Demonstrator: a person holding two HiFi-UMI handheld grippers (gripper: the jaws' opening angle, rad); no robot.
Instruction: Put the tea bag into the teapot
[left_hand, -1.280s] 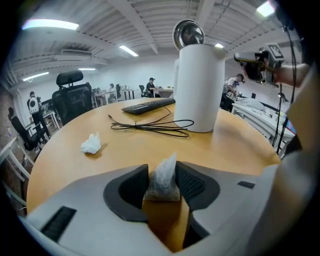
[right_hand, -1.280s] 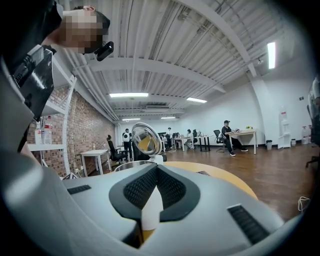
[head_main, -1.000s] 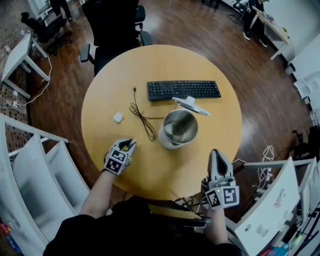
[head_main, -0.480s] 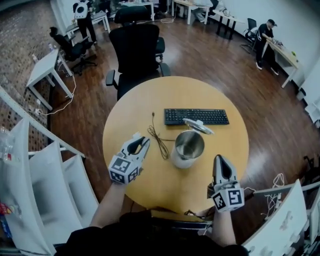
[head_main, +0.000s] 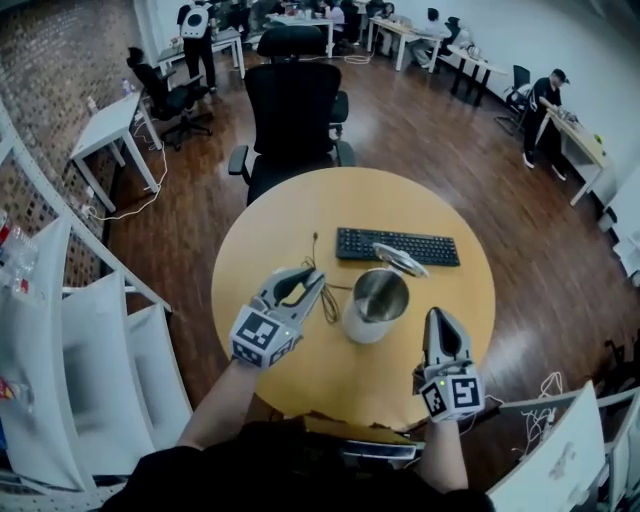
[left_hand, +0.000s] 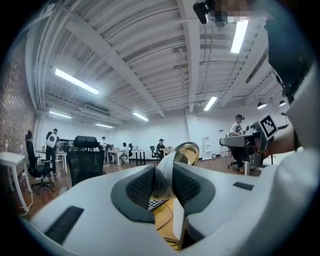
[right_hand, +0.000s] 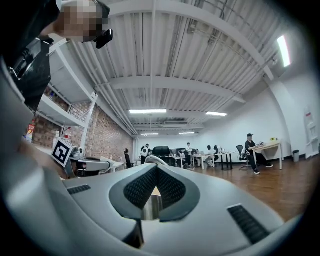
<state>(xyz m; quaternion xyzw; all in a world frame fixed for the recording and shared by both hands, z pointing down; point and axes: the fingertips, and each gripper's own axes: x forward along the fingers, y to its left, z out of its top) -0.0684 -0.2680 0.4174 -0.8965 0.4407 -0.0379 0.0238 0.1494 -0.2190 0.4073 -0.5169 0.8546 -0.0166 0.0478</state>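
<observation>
1. Office floor of dark wood lay all around a round wooden table (head_main: 290, 215) in the head view, with a black office chair (head_main: 294, 105) behind it. On the table stood the steel teapot (head_main: 355, 322) with its lid (head_main: 401, 260) tipped back and its mouth open, a black keyboard (head_main: 398, 246) just beyond it and a thin black cable (head_main: 328, 300) to its left. The left gripper (head_main: 308, 283) hung above the table just left of the teapot and pointed toward it. What it carried was too small to make out from above. The right gripper (head_main: 436, 318) waited near the table edge, on the right of the teapot and apart from it.

2. Seen from the left gripper view, the two pads pinched the tea bag (left_hand: 161, 181), which stood upright between them. The rim of the teapot showed just beyond the tips. To do this step well, I would bring the tips right over the open mouth and lower the tea bag a little inside the rim before letting go, keeping clear of the lid.

3. Seen from the right gripper view, the jaws were pressed together and held nothing. The steel wall of the teapot showed below the tips. This gripper could steady the teapot if it slid.
</observation>
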